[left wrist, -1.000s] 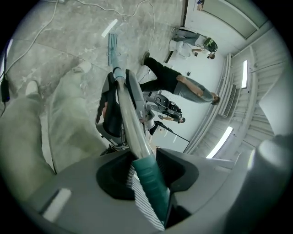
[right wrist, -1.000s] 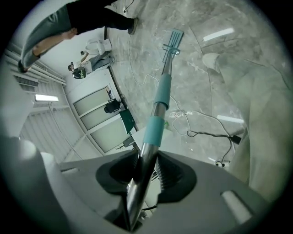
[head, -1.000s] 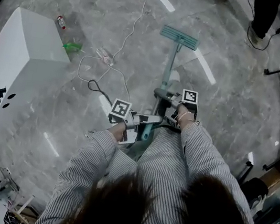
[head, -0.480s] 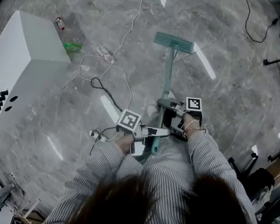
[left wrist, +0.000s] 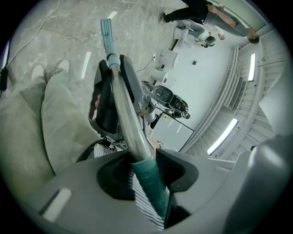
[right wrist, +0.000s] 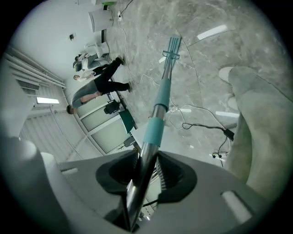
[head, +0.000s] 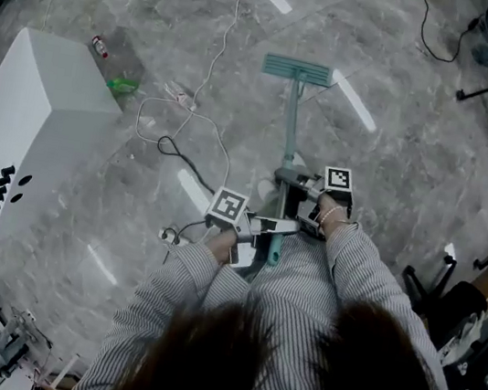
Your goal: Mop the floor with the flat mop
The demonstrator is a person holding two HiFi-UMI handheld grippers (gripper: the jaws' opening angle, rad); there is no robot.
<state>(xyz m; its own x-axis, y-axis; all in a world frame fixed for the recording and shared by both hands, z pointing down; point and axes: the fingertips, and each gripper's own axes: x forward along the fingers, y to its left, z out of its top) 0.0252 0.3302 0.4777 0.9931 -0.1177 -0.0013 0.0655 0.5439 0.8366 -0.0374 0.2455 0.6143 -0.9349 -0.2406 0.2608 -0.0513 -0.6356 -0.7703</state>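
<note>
Flat mop (head: 297,70) head has swung a little left and lies straight ahead on the floor (head: 397,169), so the stroke is likely continuing. Left gripper (head: 266,227) clamps its teal grip (left wrist: 151,187). Right gripper (head: 287,180) clamps the metal shaft (right wrist: 143,173).

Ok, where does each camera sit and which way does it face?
Head view: on the person's head, facing steeply down at the floor; hair, striped sleeves, left gripper and right gripper show.
Left gripper view: on the left gripper, looking along jaws shut on the mop handle; a trouser leg shows.
Right gripper view: on the right gripper, looking down the handle; a trouser leg shows.
Shared: all three show the mop head.
</note>
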